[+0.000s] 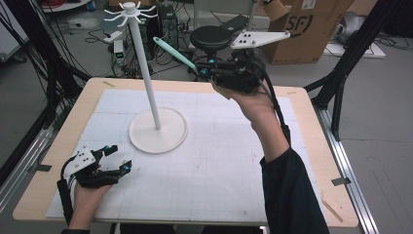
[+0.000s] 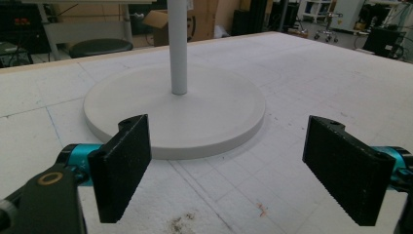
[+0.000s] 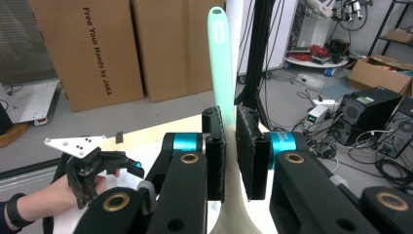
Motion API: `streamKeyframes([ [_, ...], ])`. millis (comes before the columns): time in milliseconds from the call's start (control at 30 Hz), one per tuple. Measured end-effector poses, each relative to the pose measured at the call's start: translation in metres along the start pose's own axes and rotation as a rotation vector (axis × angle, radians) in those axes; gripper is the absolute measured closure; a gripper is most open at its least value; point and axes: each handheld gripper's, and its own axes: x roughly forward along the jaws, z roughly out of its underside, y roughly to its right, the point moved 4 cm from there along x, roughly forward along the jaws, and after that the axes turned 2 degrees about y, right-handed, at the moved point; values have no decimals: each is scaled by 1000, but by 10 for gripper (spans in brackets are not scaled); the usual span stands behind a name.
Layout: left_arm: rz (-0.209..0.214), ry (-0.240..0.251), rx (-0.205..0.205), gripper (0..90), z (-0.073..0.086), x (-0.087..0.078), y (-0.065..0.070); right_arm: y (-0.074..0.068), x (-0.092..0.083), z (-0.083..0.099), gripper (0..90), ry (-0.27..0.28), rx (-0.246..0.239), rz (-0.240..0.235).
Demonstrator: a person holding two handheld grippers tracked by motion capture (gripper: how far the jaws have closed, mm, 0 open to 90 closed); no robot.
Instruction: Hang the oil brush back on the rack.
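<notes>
Right claw (image 1: 208,69) raised over the far edge — clamped on a mint-green utensil (image 1: 174,52)

Its long handle points toward the hook stand (image 1: 144,73); left claw (image 1: 116,157) rests gaping near the surface's left corner — farther off.

Table (image 1: 311,161): one, covered by one white mat (image 1: 214,161). Stand (image 1: 157,127): one, comprising one round base and one upright pole topped with hooks. Utensil (image 1: 174,52): one, mint green. Grippers: two, left (image 1: 116,158) and right (image 1: 203,72), each with two black jaws. Stool (image 1: 210,38): one, beyond the table.
</notes>
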Motion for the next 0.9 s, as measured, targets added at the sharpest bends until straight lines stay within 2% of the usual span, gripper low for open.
streamKeyframes([
  [233, 2, 0, 0, 184, 0, 0, 0, -1, 4, -13, 831, 14, -11, 21],
  [900, 4, -1, 5, 184, 0, 0, 1, -5, 11, -28, 831, 35, -18, 19],
])
